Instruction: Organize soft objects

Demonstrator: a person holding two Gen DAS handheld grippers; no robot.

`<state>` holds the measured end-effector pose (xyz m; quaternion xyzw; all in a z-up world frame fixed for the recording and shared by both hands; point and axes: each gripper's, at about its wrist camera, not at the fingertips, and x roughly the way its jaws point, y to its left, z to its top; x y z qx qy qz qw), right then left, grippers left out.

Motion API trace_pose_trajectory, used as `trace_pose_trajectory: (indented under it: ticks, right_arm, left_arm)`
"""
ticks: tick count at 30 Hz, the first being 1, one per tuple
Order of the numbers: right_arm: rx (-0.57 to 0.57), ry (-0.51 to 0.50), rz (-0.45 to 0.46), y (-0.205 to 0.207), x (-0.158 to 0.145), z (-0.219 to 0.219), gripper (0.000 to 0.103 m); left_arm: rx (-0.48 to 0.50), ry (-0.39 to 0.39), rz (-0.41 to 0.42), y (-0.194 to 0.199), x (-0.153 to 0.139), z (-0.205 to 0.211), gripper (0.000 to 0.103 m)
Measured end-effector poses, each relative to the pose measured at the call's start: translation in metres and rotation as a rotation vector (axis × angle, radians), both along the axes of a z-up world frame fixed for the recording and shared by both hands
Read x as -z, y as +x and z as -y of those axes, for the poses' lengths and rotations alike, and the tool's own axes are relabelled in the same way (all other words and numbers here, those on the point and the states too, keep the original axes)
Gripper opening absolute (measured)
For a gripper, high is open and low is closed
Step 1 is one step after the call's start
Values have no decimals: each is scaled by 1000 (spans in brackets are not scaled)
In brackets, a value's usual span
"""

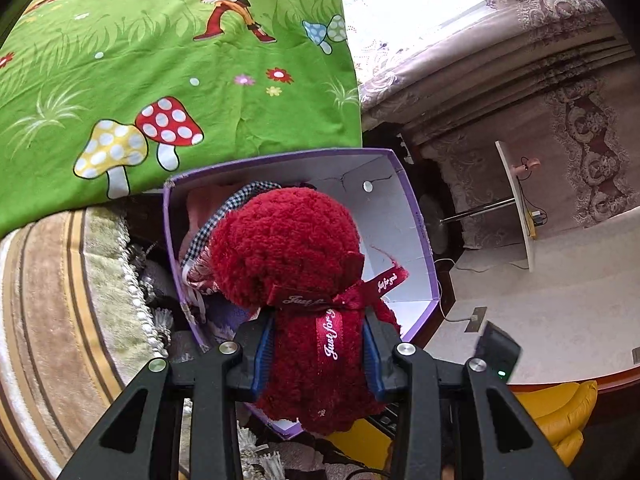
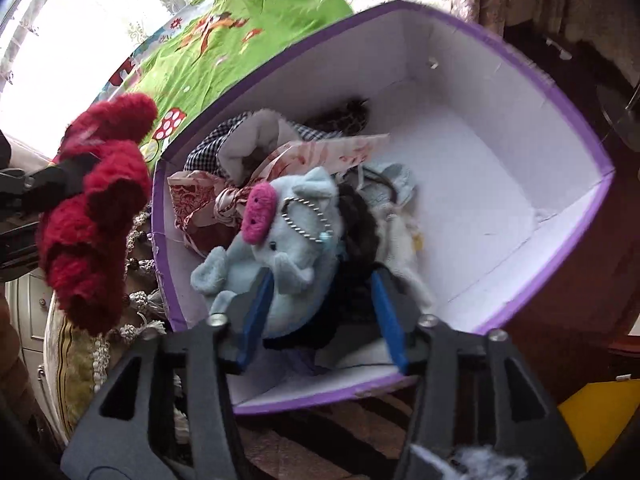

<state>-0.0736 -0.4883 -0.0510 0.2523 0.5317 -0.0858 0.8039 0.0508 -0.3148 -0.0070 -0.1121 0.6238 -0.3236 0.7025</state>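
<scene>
- Red plush toy [image 1: 304,304]: clamped at its body between the blue pads of the left gripper [image 1: 318,354]; long axis runs along the fingers, head end pointing away from the camera, over the box.
- Texture: deep red, coarse loopy pile; rounded head, cylindrical body; dark red satin ribbon printed "Just for you" tied at the neck.
- In the right wrist view the same toy [image 2: 94,216] is seen side-on, hanging left of the box's rim, outside it.
- Purple box [image 1: 420,216]: angular cardboard, purple outside, white inside, open top; near half filled, far half bare.
- Light-blue plush elephant [image 2: 288,248]: lies in the box, fleecy, pink knitted patch on the head, metal bead chain attached; trunk end pointing to the left of the picture.
- Right gripper [image 2: 324,320]: jaws stand apart, pads on either side of the elephant, left pad close against it, right pad clear; no squeeze is seen.
- Beneath the elephant: checked cloth [image 2: 208,148], satin printed fabric, dark furry item.
- Green cartoon-print sheet [image 1: 160,72] with mushrooms lies behind the box.
</scene>
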Motion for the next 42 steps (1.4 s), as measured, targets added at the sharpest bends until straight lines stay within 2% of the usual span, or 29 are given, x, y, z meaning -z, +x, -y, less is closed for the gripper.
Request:
trace_pose_trajectory:
  ticks: [4,9,11,16,20,25,33,36,39,42]
  right_arm:
    - [13,-123,9,-19,-20,8,66]
    - [96,-334,23,-36,-45,28,69]
    - [104,-377,29,-36,-50,31,69]
    - [78,-431,38,-34,-55,30,73]
    - [82,-410,38,-33,-52,31,73]
    - [79,-396,37,-32,-48,27,73]
    - [66,-390,43,-31,-50,22,73]
    - [66,-396,43,-32,-54,19,74]
    - [71,-400,39,-33,-58,15,76]
    - [82,-408,37,-35,-63,10,78]
  left_arm:
    - [10,21,-3,-8,8,10,38]
    - [48,63,-13,-22,23,31,39]
    - [65,90,-5,-24,30,40,39]
    - [141,156,11,-30,46,61,39]
    - [181,210,35,-36,61,67,39]
    - [185,255,24,-43,80,70,49]
    - [159,246,48,-39,56,59,70]
    - [132,202,66,-44,41,41,74]
    - [115,127,78,-46,23,17,78]
    - [108,61,106,-54,14,-11,78]
